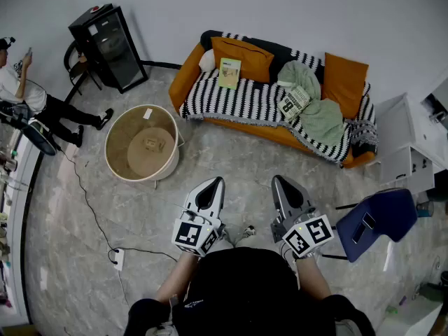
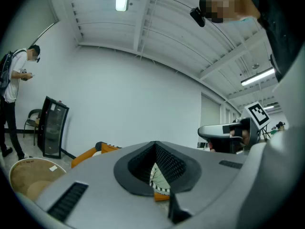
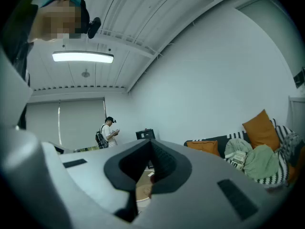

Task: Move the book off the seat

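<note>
A pale green book (image 1: 229,73) lies on the striped blanket of the orange sofa (image 1: 187,75), leaning against an orange cushion (image 1: 245,57) at the sofa's left end. My two grippers are held close to my body, well short of the sofa, and both point toward it. The left gripper (image 1: 213,183) is shut with nothing in it, as its own view (image 2: 155,149) also shows. The right gripper (image 1: 280,182) is shut and empty too (image 3: 150,146). From the right gripper view the sofa (image 3: 248,151) appears off to the right.
A round wooden tub (image 1: 143,143) stands on the floor left of the sofa, with a black cabinet (image 1: 108,47) behind it. A blue chair (image 1: 374,219) and a white shelf (image 1: 402,138) are at my right. A person (image 1: 21,89) stands far left. A cable with a power strip (image 1: 117,257) crosses the floor.
</note>
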Demonstrator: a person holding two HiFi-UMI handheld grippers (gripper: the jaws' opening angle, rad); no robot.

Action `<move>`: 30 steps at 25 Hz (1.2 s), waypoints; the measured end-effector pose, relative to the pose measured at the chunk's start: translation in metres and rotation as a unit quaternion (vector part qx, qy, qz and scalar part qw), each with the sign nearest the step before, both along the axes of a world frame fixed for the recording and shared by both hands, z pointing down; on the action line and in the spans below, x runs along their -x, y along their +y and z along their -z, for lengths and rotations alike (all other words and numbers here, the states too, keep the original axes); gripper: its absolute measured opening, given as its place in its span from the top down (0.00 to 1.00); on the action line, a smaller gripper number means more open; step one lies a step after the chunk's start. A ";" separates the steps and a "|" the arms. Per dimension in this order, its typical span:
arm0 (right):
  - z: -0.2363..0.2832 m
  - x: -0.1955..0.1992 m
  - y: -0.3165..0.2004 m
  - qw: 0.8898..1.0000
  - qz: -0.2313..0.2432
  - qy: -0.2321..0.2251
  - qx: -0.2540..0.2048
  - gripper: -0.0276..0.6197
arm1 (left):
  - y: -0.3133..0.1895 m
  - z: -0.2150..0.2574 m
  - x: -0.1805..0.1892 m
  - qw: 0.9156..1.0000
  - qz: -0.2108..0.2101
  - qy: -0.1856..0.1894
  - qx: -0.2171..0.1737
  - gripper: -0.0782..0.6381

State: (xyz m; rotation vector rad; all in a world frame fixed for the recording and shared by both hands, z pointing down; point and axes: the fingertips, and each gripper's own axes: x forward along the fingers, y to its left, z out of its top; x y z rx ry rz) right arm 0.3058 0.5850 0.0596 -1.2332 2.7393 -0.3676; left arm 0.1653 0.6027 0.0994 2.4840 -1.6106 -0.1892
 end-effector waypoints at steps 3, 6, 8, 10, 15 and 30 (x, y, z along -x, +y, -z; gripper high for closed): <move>0.001 -0.010 -0.002 1.000 0.001 -0.005 0.006 0.94 | 0.001 -0.003 -0.008 1.000 0.005 0.001 0.011 0.88; 0.002 -0.020 -0.006 1.000 0.002 -0.004 0.007 0.94 | -0.003 -0.001 -0.016 1.000 0.011 -0.008 0.014 0.88; 0.003 -0.027 -0.010 1.000 0.002 -0.005 0.009 0.94 | -0.007 0.004 -0.022 1.000 0.012 -0.013 0.009 0.88; 0.002 -0.034 -0.013 1.000 0.002 -0.007 0.009 0.94 | -0.009 0.004 -0.029 1.000 0.012 -0.016 0.008 0.88; -0.001 -0.046 -0.018 1.000 -0.005 -0.014 0.007 0.94 | -0.013 0.000 -0.044 1.000 0.008 -0.025 0.015 0.88; -0.001 -0.084 -0.032 0.999 0.026 0.001 -0.025 0.94 | -0.028 0.005 -0.097 0.999 0.028 -0.022 0.002 0.88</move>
